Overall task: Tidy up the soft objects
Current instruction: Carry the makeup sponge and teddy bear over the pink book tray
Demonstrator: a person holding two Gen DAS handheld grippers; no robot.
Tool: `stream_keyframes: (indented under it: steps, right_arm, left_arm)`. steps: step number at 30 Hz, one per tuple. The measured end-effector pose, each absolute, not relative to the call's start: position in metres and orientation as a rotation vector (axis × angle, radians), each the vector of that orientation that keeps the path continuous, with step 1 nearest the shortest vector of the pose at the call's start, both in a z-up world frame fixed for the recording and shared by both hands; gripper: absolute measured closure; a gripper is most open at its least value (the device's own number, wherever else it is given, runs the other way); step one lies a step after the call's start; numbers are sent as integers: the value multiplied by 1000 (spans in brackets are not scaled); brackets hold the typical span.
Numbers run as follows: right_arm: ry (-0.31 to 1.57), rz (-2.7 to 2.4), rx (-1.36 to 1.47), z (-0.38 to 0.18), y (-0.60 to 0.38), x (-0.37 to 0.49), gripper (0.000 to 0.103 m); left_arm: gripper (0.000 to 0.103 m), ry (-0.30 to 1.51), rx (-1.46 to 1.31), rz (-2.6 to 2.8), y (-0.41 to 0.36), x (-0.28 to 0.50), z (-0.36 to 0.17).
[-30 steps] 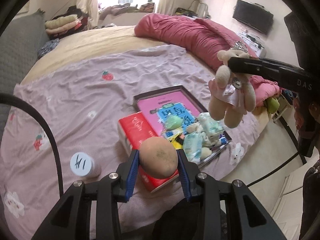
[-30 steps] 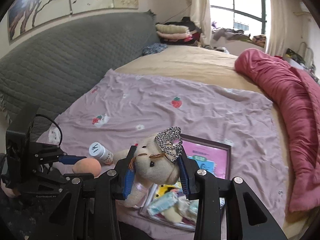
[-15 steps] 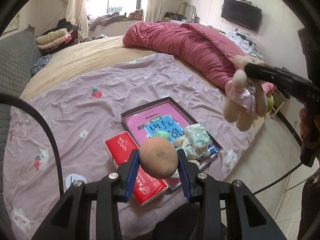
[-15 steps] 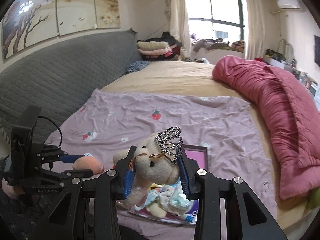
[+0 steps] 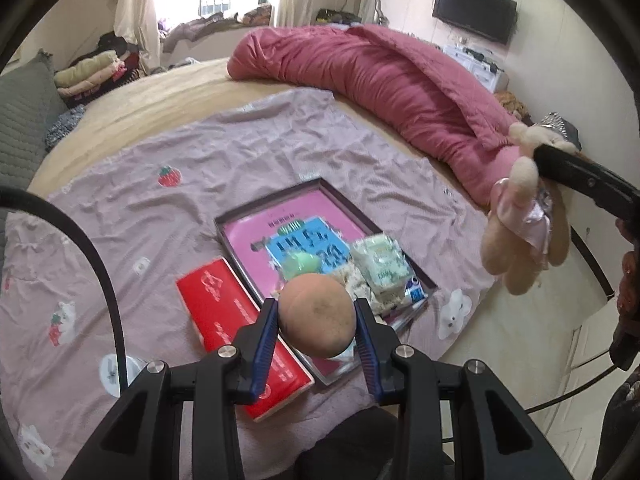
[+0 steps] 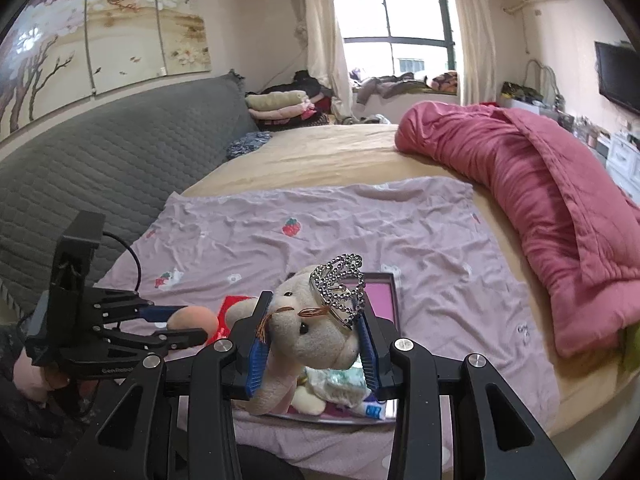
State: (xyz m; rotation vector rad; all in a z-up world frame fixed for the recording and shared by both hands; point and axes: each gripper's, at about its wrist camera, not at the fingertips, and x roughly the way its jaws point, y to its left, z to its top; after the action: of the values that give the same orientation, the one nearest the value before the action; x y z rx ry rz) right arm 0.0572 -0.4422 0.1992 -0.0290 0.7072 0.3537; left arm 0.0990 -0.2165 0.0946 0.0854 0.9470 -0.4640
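Left-wrist view showed the left gripper (image 5: 316,322) clamped on a peach sponge (image 5: 317,315), its blue pads (image 5: 265,338) pressing both sides, held in the air above the near corner of a tray (image 5: 280,200). The tray lay on a lilac sheet (image 5: 224,160) spread over the bed, toward the sheet's near right corner. A pink card lined the tray, and a green sponge (image 5: 301,263) and a white packet (image 5: 380,258) sat heaped at its near end. A red box (image 5: 236,328) lay on the sheet touching the tray's left side, and a small white bottle (image 5: 116,368) lay near the sheet's near left edge, partly behind a cable. The right gripper (image 5: 560,168) came in from the right edge, closed on the head of a plush bear (image 5: 520,236), whose body in a pink dress dangled past the sheet's right edge. Right-wrist view showed the same grip close up: the right gripper (image 6: 312,340) squeezed the bear's (image 6: 312,328) head between its pads, a silver tiara (image 6: 338,284) on top, the bear above the tray (image 6: 386,280). A rolled pink quilt (image 6: 540,200) lay along the bed's right edge, well apart from the tray.
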Motion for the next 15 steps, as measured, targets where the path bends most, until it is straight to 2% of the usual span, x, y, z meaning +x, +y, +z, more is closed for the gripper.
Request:
stream_keyframes:
  steps: [15]
  right_arm:
    - [837, 290, 20, 118, -468, 54, 64]
  left_arm:
    - [65, 1098, 82, -621, -272, 90, 21]
